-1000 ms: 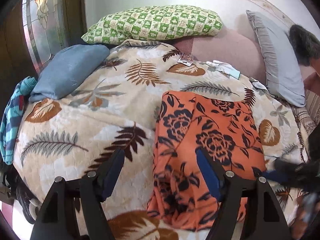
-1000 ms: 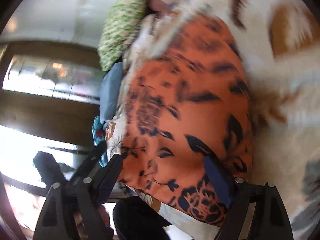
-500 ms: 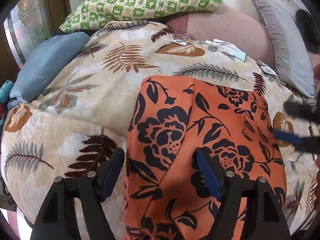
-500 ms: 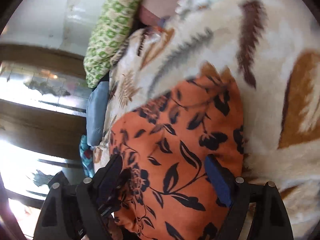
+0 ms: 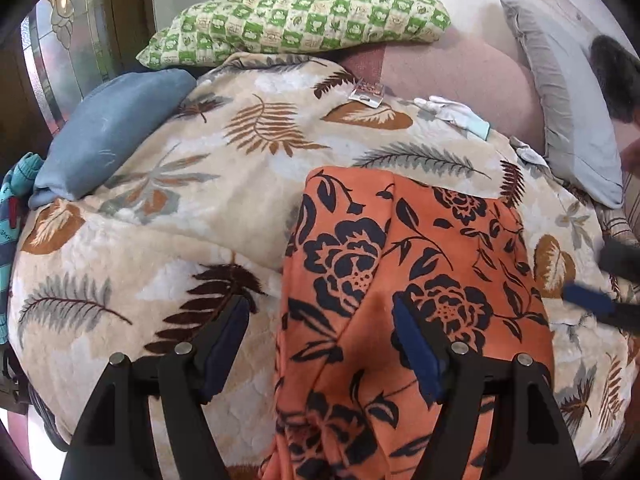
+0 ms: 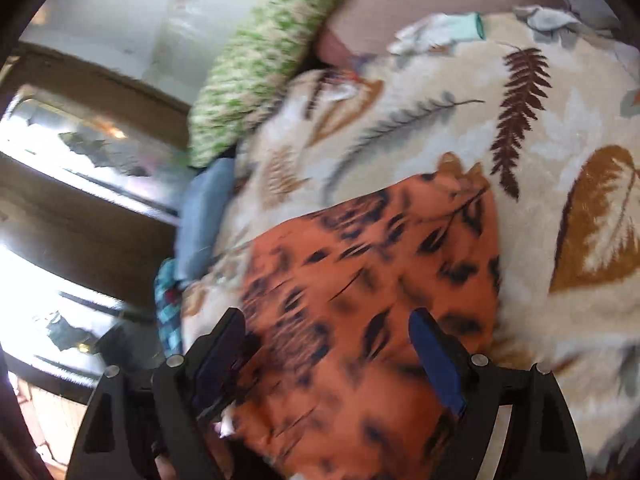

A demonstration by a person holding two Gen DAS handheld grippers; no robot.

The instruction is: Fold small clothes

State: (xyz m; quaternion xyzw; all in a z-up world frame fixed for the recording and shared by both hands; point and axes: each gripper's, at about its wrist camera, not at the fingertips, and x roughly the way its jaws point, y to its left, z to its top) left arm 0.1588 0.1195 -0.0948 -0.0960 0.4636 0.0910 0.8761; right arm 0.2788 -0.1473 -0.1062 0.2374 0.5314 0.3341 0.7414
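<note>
The orange floral garment [image 5: 400, 300] is lying flat on the leaf-print blanket [image 5: 180, 216] that is covering the bed, occupying the near right part of the left wrist view and running off the near edge. The left gripper [image 5: 320, 344] is hovering above the garment's left edge with its jaws standing wide apart and gripping nothing; its left finger is sitting over bare blanket, its right finger over the orange cloth. The right gripper [image 6: 328, 352] is likewise standing wide open and holding nothing, with the garment [image 6: 360, 300] showing between and beyond its fingers; this view is motion-blurred, so contact with the cloth cannot be determined. In the left wrist view, the right gripper's blue fingertips [image 5: 588, 304] are entering from the right edge, just beside the garment's right side. A green checked pillow [image 5: 296, 24] is lying at the far end, a blue cushion [image 5: 108, 140] at the far left, a grey pillow [image 5: 568, 128] at the far right, and a white glove [image 5: 452, 114] is resting on the blanket's far edge.
</note>
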